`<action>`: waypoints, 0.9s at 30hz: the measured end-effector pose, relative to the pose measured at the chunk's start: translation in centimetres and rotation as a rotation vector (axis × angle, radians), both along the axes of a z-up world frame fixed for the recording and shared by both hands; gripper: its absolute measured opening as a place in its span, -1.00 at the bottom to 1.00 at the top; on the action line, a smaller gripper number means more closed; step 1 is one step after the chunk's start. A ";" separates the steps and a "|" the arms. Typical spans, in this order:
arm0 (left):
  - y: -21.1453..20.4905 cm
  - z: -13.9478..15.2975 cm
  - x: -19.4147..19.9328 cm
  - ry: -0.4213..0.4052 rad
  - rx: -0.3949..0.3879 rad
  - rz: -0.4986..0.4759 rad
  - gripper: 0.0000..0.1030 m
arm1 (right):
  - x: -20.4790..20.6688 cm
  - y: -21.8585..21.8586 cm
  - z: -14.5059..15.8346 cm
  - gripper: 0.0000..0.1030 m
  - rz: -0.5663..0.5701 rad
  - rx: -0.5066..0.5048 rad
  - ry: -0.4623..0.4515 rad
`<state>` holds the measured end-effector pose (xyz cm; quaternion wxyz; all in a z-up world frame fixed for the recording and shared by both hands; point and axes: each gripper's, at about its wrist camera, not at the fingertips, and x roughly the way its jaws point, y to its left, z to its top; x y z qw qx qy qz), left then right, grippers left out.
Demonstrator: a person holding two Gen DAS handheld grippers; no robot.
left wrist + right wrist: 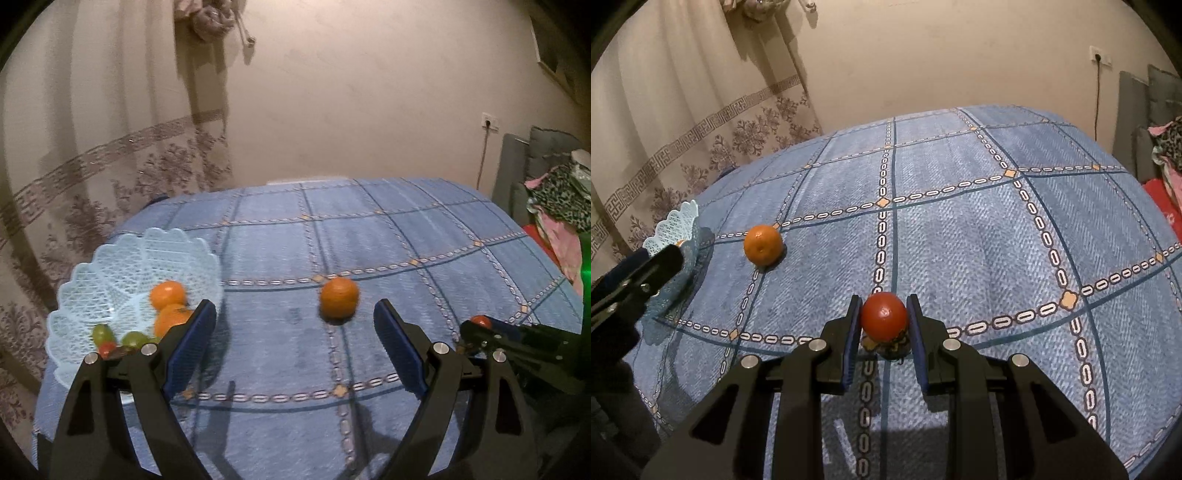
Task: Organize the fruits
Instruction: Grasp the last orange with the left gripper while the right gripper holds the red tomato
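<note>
At the far left of the blue checked tablecloth [369, 229], near its edge, a pale blue lattice basket [110, 266] is seen in the left wrist view; two oranges [168, 293] are held in it, together with green grapes [103, 332] and a small red fruit [107, 347] that is partly hidden by the tool. The left gripper [295, 328] is held with its blue-padded jaws spread wide apart and nothing between them, its left finger reaching in front of the basket's rim. Just beyond the gap between the jaws, a single loose orange [339, 297] is found resting on the cloth, well apart from the basket. Further right, the right gripper [883, 317] is seen closed on a red tomato [884, 315], both pads being pressed against its sides; the fruit is held low over the cloth, and whether it touches the cloth cannot be told. A patterned curtain [665, 129] is hung behind the table at the left.
</note>
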<state>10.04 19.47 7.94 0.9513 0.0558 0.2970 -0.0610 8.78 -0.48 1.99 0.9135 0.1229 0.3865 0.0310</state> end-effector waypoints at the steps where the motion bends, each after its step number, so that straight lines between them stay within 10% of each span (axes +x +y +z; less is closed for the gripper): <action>1: -0.3 -0.2 0.4 0.014 -0.003 -0.011 0.72 | 0.0 -0.1 -0.1 -0.52 -0.001 0.003 0.004; 27: -2.7 -5.8 8.9 0.276 -0.120 -0.083 0.20 | 0.5 0.3 -0.6 -0.52 0.001 0.017 0.016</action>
